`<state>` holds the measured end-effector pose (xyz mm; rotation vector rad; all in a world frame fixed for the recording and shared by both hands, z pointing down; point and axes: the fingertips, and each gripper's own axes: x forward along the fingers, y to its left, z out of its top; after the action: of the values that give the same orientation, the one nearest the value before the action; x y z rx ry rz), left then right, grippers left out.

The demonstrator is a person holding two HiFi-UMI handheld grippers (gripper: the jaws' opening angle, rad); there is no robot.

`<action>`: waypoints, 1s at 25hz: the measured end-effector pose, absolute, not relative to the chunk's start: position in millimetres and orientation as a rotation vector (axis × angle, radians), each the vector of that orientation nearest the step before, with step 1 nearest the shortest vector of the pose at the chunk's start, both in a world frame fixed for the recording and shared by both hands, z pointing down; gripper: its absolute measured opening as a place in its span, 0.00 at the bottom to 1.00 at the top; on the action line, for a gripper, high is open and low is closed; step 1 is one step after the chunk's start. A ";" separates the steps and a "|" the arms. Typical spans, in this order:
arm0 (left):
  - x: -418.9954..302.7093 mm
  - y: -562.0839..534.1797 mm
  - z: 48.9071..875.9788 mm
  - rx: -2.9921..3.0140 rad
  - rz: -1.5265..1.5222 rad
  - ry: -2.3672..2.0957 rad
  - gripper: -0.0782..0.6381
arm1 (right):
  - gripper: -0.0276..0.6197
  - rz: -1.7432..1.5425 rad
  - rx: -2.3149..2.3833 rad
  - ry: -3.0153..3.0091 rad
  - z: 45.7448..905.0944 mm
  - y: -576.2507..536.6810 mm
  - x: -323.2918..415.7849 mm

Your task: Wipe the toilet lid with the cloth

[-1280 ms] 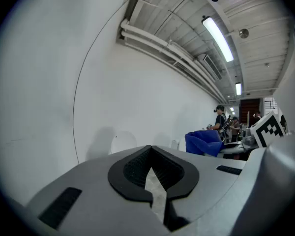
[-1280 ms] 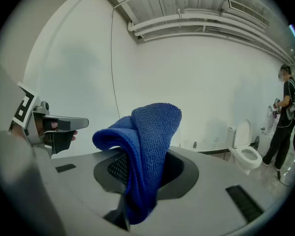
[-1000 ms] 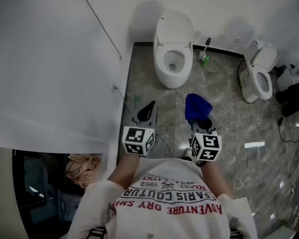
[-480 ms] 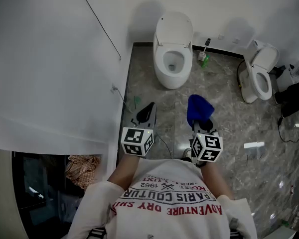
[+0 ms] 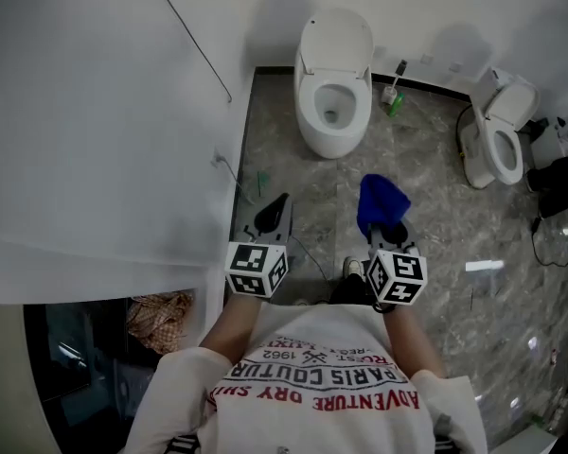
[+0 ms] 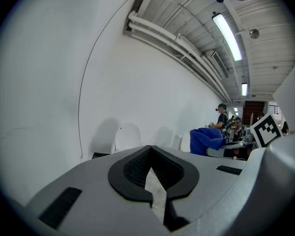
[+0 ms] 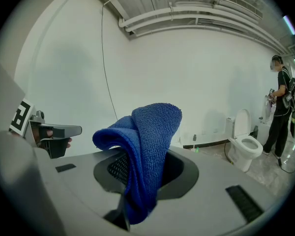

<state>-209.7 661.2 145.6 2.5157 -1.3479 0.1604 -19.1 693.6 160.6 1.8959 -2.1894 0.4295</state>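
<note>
Cloth (image 5: pixel 381 201) above marbled floor (image 5: pixel 435 244) (white wall (image 5: pixel 95 112), toilet (image 5: pixel 333 74) ahead).

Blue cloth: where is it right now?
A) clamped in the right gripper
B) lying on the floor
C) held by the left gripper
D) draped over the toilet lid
A: the right gripper view shows the blue cloth pinched between the closed jaws of the right gripper.

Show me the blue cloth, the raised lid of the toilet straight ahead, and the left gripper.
blue cloth (image 7: pixel 155 129): right gripper view, the upright fold near its top.
toilet lid (image 5: pixel 336 41): head view, middle of the raised lid.
left gripper (image 5: pixel 282 202): head view, where its black tips meet.
</note>
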 end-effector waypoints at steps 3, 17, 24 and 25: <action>-204.3 643.7 150.4 2.494 0.163 -1.367 0.12 | 0.19 0.434 1.872 -2.204 164.3 670.5 -12.1; -103.3 476.2 150.2 2.352 0.120 -1.523 0.12 | 0.19 0.509 1.696 -2.306 176.2 490.0 91.1; -42.6 404.1 149.4 2.330 0.125 -1.530 0.12 | 0.19 0.503 1.668 -2.301 177.2 409.7 156.9; -38.3 397.1 150.8 2.326 0.132 -1.531 0.12 | 0.19 0.512 1.676 -2.297 179.4 401.8 163.8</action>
<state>-38.3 397.1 150.8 2.3260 -1.5313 0.1322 163.8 401.8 179.4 1.6757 -2.2965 0.5120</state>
